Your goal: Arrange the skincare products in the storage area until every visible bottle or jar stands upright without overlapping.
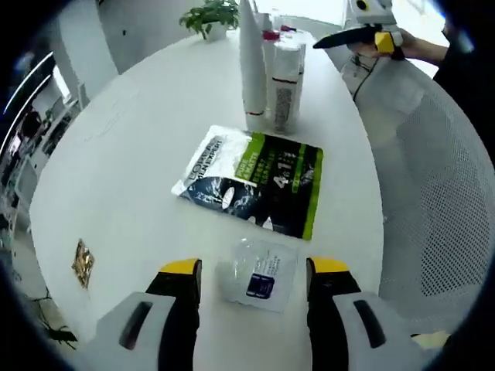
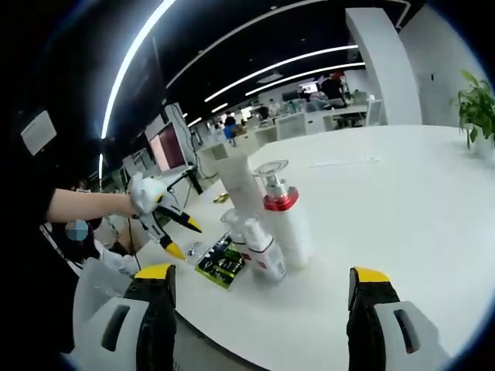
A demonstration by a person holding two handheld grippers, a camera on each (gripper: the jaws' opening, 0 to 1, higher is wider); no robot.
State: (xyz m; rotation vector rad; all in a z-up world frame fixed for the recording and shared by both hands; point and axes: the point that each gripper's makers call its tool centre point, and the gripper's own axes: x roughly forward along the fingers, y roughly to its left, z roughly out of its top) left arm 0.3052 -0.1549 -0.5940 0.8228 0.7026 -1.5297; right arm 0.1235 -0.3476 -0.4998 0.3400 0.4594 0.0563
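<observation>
Two wide-open, empty grippers, left gripper (image 1: pixel 254 278) straddling a small clear sachet (image 1: pixel 257 274) near the desk (image 1: pixel 139 147) edge, right gripper (image 2: pixel 259 290) facing tightly clustered upright bottles (image 2: pixel 267 224): a careless nudge could topple them.

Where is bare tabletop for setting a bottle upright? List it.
Free: the wide white round table left of the green-and-black sachet, up to the potted plant. Crowded: the cluster of upright white bottles, and the near edge by the clear small packet.
</observation>
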